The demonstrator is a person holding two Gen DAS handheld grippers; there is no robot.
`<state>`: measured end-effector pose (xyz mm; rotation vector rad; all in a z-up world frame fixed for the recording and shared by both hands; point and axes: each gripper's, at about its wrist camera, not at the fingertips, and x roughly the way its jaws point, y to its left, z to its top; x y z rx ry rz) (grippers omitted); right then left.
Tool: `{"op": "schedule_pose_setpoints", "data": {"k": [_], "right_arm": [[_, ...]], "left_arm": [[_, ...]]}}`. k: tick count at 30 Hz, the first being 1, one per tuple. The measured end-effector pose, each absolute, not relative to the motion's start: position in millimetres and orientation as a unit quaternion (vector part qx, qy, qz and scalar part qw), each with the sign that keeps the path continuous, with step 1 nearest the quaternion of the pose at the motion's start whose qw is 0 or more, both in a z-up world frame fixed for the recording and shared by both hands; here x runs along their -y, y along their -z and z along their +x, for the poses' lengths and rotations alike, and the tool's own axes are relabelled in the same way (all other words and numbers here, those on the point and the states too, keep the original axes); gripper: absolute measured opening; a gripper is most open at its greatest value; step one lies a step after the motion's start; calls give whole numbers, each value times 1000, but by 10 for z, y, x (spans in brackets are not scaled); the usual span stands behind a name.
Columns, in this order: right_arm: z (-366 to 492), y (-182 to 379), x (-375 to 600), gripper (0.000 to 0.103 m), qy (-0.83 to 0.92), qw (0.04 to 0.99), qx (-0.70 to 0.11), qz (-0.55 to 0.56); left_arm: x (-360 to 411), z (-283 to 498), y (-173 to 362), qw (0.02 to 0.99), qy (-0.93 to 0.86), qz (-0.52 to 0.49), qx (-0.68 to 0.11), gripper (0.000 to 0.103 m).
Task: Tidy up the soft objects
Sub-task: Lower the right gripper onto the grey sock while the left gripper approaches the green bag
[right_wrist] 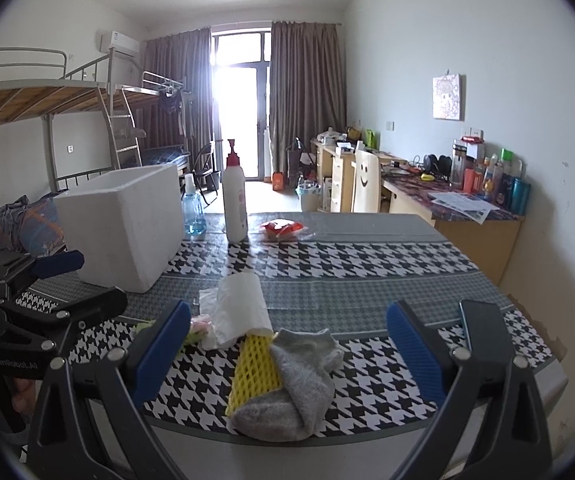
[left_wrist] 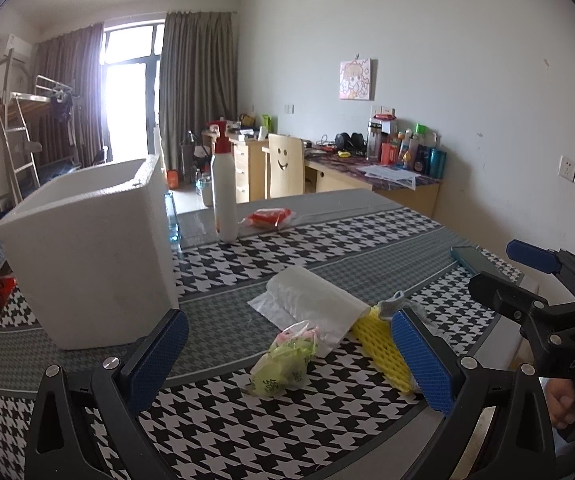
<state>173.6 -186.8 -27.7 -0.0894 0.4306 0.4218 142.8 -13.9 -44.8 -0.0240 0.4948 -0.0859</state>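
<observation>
A white foam box (left_wrist: 95, 248) (right_wrist: 127, 220) stands open-topped at the table's left. Near the front edge lie a roll of white plastic bags (left_wrist: 319, 300) (right_wrist: 243, 304), a yellow foam net (left_wrist: 383, 348) (right_wrist: 253, 368), a grey sock (right_wrist: 303, 380) partly over the net, and a small green crumpled bag (left_wrist: 283, 368). My left gripper (left_wrist: 287, 360) is open, its fingers on either side of the green bag. My right gripper (right_wrist: 287, 356) is open, straddling the sock and net. Each gripper shows in the other's view, the right gripper (left_wrist: 535, 280) and the left gripper (right_wrist: 59, 280).
A white pump bottle (left_wrist: 224, 192) (right_wrist: 234, 200), a red packet (left_wrist: 269, 217) (right_wrist: 283, 229) and a blue spray bottle (right_wrist: 193, 210) stand at the far side of the houndstooth table (left_wrist: 327, 240). A dark phone (left_wrist: 475, 260) (right_wrist: 483, 320) lies at the right edge.
</observation>
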Motion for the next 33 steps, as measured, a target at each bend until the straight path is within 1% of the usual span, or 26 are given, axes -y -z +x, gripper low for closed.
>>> {"op": "schedule_pose_setpoints", "data": {"k": [33], "right_arm": [[1916, 598, 1952, 100, -172, 947, -267, -43]], "left_arm": [[162, 1731, 808, 946, 32, -10, -323, 102]]}}
